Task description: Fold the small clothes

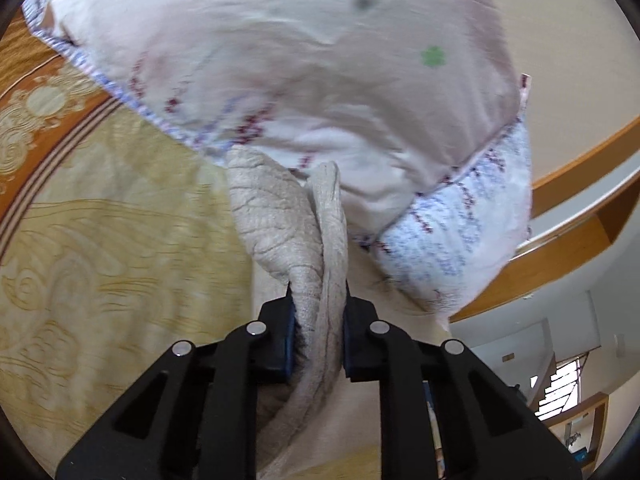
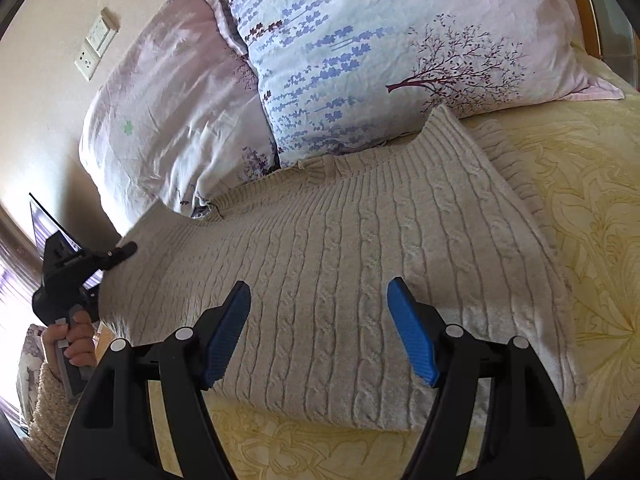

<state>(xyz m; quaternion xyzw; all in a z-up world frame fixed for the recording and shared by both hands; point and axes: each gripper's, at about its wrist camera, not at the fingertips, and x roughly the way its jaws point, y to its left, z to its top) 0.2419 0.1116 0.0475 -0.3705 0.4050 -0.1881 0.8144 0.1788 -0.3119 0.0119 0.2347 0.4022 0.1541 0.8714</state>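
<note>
In the left wrist view, the left gripper (image 1: 318,312) is seen closed tight on a bunched fold of the cream cable-knit sweater (image 1: 288,232), with the knit squeezed between the two blue pads and trailing back under the gripper body. The pinched cloth is raised off the patterned bedspread (image 1: 100,220) and held just in front of the floral pillow (image 1: 300,80). The picture is blurred, so which part of the garment is gripped cannot be told from here. For a clean fold, this grip is best kept firm and the edge carried low and level, so that the cloth is not dragged against the pillow.

In the right wrist view, the right gripper (image 2: 318,330) is shown wide open with nothing between its pads, hovering over the lower middle of the sweater (image 2: 340,260). The sweater is laid flat on the bedspread (image 2: 592,240), its neck end touching the floral pillow (image 2: 380,52), beside which a second pillow (image 2: 168,96) lies. At the far left the left gripper (image 2: 120,254) is seen pinching the garment's left edge. The step in hand is judged to be folding that side inward. It would be done well if the body were pinned or the matching hem corner taken by the right gripper, so that the fold line is kept straight along the cable ribs.
</note>
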